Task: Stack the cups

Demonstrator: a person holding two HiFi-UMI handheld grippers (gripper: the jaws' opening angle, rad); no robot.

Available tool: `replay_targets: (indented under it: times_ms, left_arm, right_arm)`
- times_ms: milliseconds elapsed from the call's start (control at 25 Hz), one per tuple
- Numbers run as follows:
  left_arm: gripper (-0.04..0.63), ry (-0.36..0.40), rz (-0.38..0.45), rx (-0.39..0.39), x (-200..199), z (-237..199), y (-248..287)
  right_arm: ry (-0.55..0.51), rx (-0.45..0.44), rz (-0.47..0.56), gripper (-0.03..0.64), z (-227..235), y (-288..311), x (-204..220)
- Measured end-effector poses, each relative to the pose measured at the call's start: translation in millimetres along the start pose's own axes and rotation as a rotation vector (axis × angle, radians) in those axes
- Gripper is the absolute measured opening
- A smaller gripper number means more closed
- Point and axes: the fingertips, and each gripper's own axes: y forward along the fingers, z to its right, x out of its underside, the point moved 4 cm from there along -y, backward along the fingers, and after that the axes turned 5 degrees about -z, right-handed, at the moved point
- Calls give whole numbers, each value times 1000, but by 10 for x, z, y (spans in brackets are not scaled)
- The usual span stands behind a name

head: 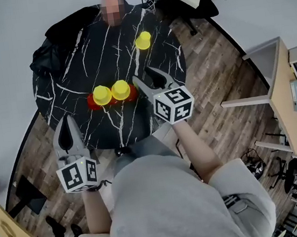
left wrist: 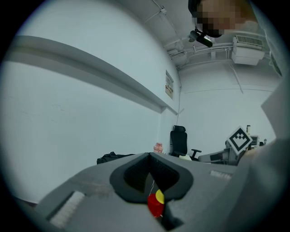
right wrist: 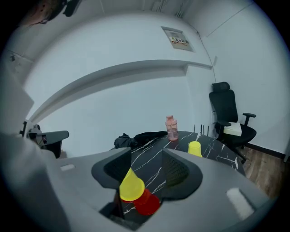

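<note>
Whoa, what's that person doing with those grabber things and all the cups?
A person holds a gripper in each hand over a round black marble table, with cups to stack. Neither gripper holds anything right now. The left gripper is shut and empty. The right gripper is open and hovers near two yellow cups that sit close together with red cups right by them. One more yellow cup stands alone farther back.

White walls (right wrist: 90,104) all round, wood-plank floor (head: 213,74) below, and a round black marble-patterned table (head: 102,56) in the middle. Black office chair (right wrist: 225,113) beyond it, light wooden desk (head: 283,108) off right.
</note>
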Motion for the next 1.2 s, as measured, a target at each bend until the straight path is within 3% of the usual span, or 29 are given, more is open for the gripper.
replay_targets:
  times_ms: [400,840,1200]
  left_arm:
    - [6,-5,11,-41,-122,153,186]
    - [6,-62,-42,-208,15,88,244]
    - [6,-71,-96,-324,172,-59,223]
  right_arm:
    - [20,125,-65,209,967,298,-155]
    - [45,129,-208,255,1663,1058,128]
    - [33,142,-258,276,1970,1562,271]
